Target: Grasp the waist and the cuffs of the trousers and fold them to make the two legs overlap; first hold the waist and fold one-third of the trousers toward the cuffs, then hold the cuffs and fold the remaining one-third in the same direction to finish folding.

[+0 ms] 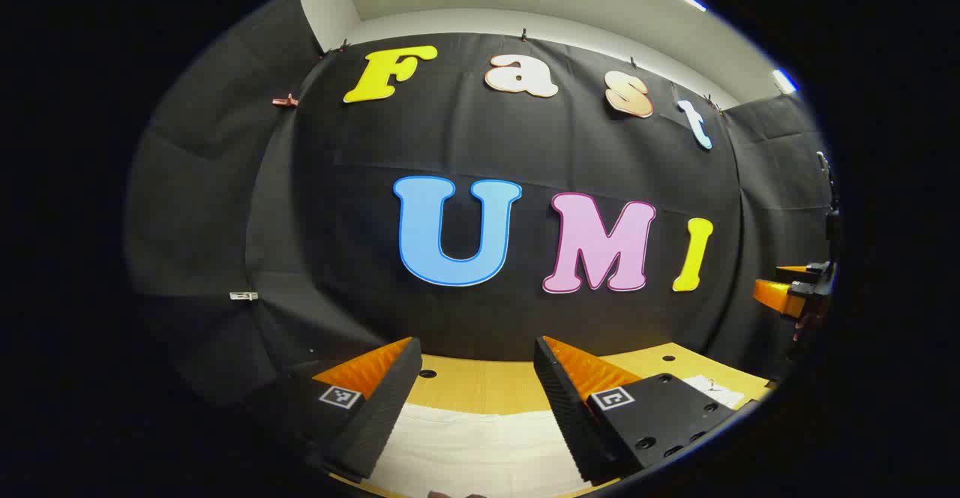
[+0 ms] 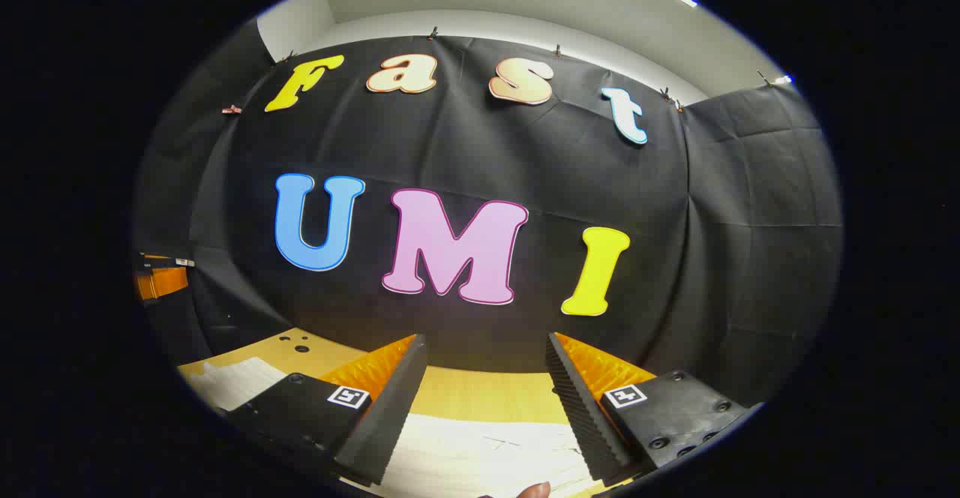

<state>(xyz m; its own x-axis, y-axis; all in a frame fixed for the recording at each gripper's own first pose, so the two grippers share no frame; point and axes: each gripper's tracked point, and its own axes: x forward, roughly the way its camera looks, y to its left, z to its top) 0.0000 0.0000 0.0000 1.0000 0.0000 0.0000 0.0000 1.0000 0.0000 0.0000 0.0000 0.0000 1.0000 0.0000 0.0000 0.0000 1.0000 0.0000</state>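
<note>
We are holding the left gripper (image 1: pixel 477 355) above the table (image 1: pixel 480 385), its fingers spread wide, gripping nothing; the white trousers (image 1: pixel 480 445) are lying flat on the table beneath it. The right gripper (image 2: pixel 486 352) is hovering likewise (fingers spread, nothing pinched) over the same cloth.
</note>
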